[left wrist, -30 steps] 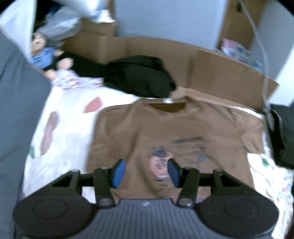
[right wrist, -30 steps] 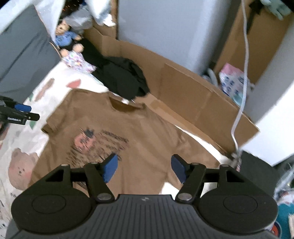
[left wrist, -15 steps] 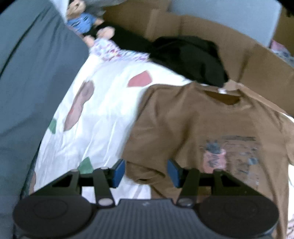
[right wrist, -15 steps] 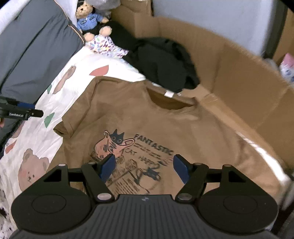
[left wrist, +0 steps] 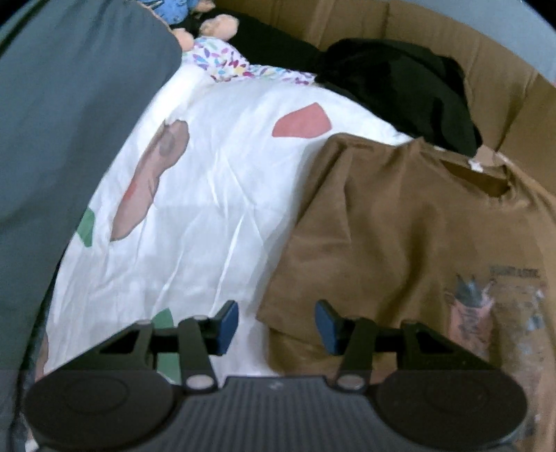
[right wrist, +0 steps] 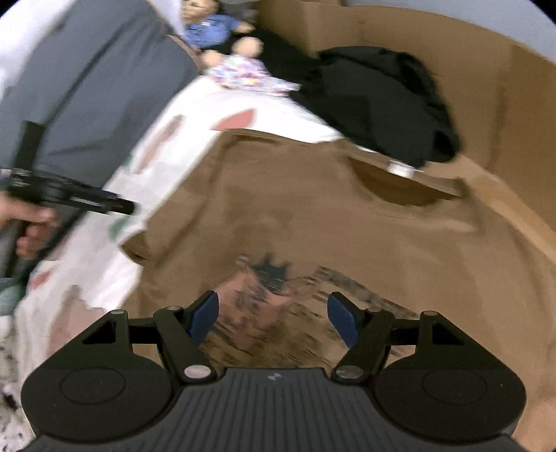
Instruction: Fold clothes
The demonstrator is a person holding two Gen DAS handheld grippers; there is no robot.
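Left wrist view put a grey pillow (left wrist: 62, 139) at the far left, then the bed's white sheet (left wrist: 208, 208), then the brown shirt (left wrist: 399, 226) spread face up on the bed, its left sleeve (left wrist: 299, 313) ending right at my left gripper (left wrist: 277, 325). That gripper's blue pads were closing, one over the sheet and one over the sleeve, with the hem of the sleeve between them but not yet pinched. Beyond the collar lay a black garment (left wrist: 399, 83), touching the shirt near the neck, and a cardboard wall (left wrist: 434, 24) behind it.

Seen from the right wrist, my left hand (right wrist: 24, 222) held its gripper at the left edge, beside the sleeve. My right gripper (right wrist: 273, 316) hung over the cat print (right wrist: 264, 285) in the middle of the shirt, wide open, with nothing between the pads.

I judged the step to be the first fold: take the left sleeve and bring it across the chest. To do it well, I would have pinched both layers of the hem without catching the sheet beneath, which looked slippery and creased. The right gripper seemed best used to pin the print area while the sleeve came over. The black garment at the collar could drag, so a low lift looked wise.
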